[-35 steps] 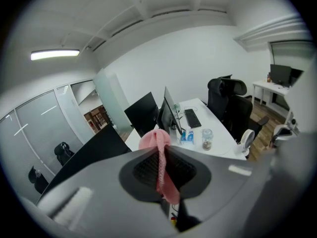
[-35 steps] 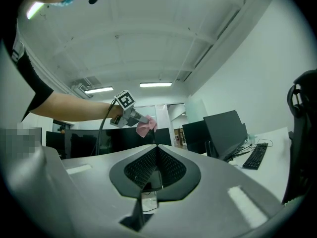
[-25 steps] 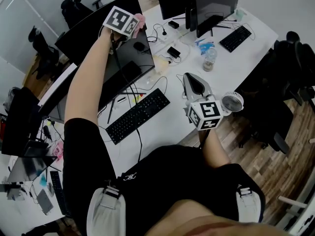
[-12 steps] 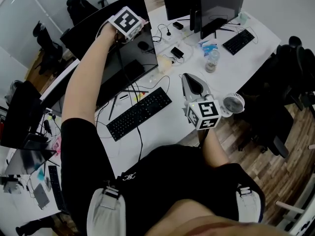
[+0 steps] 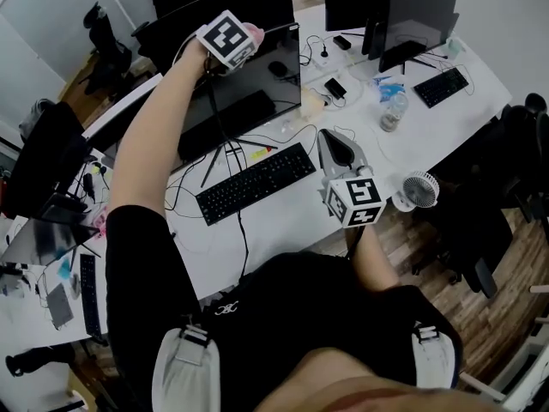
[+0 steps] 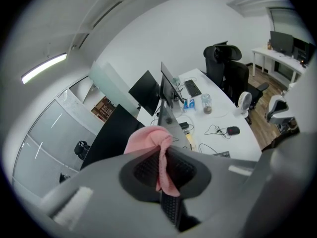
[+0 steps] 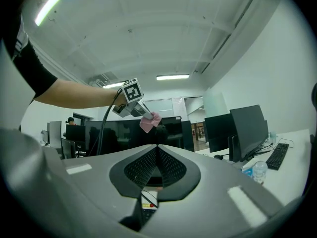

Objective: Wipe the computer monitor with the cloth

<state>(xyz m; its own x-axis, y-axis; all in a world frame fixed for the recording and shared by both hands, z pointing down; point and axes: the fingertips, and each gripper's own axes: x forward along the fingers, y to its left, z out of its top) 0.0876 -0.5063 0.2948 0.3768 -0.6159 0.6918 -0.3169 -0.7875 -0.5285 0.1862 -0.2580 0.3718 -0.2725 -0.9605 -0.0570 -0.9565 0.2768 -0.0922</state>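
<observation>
A wide black computer monitor (image 5: 249, 93) stands at the back of the white desk (image 5: 292, 217). My left gripper (image 5: 248, 37) is raised to the monitor's top edge and is shut on a pink cloth (image 5: 254, 32). In the left gripper view the cloth (image 6: 148, 140) bunches out between the jaws, just above the dark monitor (image 6: 106, 138). My right gripper (image 5: 328, 136) hovers low over the desk's front, right of the keyboard, shut with nothing in it. The right gripper view shows the shut right gripper (image 7: 157, 147), and beyond it the left gripper (image 7: 132, 102) with the cloth (image 7: 149, 122) at the monitor (image 7: 171, 132).
A black keyboard (image 5: 256, 183) with cables lies in front of the monitor. A water bottle (image 5: 393, 110), a small fan (image 5: 420, 189), a phone (image 5: 334, 88) and a mouse (image 5: 276, 69) sit to the right. More monitors (image 5: 403, 20) stand at the far right; office chairs (image 5: 506, 196) surround the desk.
The head view has swung, so the desk sits further right in frame. My left gripper with the cloth now sits further left from the monitor's top right corner. The right gripper has barely moved.
</observation>
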